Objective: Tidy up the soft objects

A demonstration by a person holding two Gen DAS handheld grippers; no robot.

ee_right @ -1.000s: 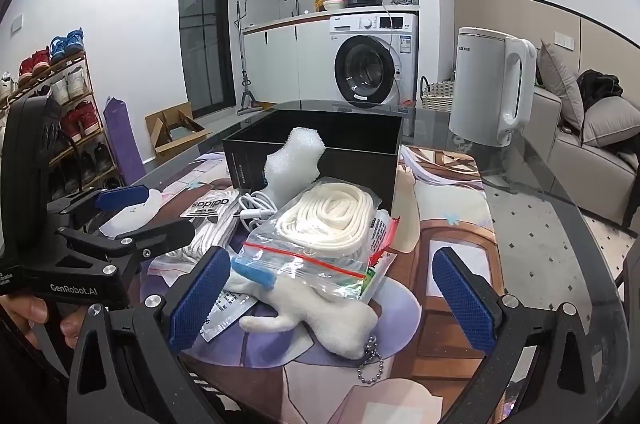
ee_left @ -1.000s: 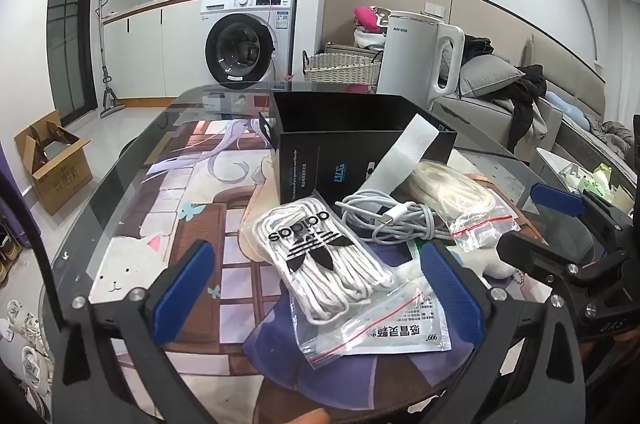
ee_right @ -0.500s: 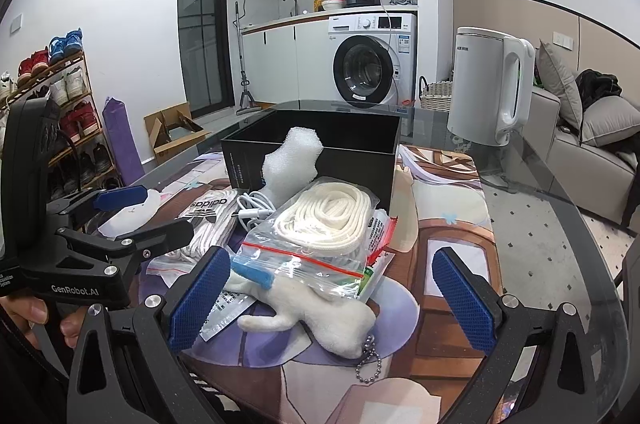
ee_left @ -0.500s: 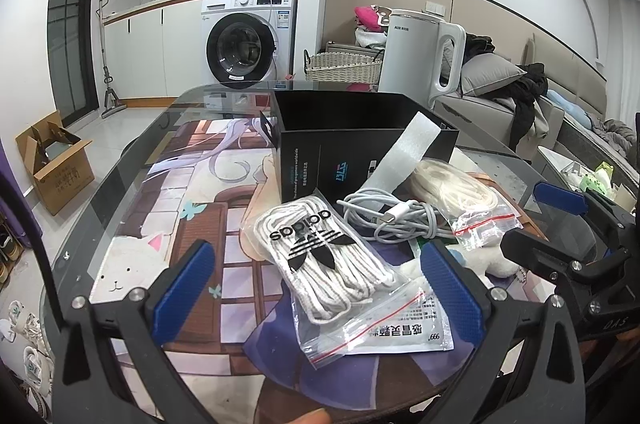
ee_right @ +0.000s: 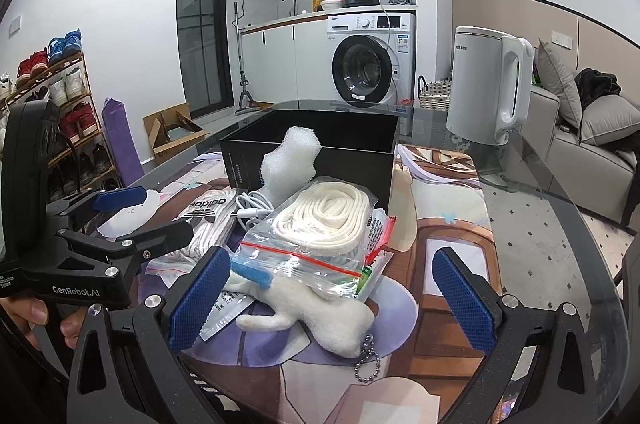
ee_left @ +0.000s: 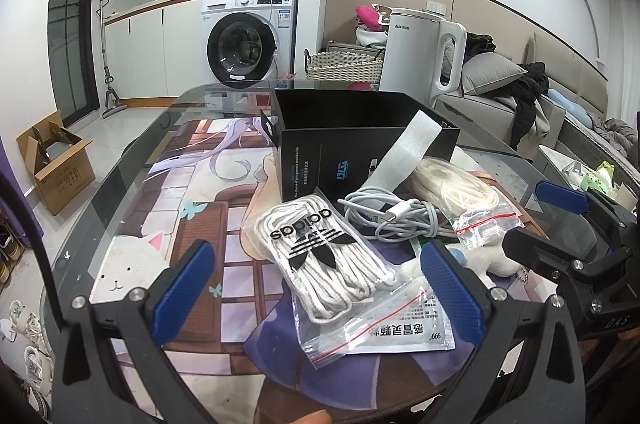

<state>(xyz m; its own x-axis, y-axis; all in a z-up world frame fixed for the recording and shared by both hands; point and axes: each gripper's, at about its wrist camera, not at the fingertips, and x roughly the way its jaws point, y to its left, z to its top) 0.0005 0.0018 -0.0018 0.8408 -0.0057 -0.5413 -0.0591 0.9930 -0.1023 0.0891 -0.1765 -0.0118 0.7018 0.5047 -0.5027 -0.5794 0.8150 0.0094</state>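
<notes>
Hovering wide open, empty: left gripper over laces bag, right gripper over plush. Closing mid-bundle, lifting toward black box.

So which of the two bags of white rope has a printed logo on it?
The left bag, in front of the left tongs: black adidas logo. The other bag, by the box, is plain.

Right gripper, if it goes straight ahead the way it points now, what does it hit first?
Probably the clear zip bag of cream rope, lying on the white plush toy, between the open right gripper's fingers; depth is uncertain.
</notes>
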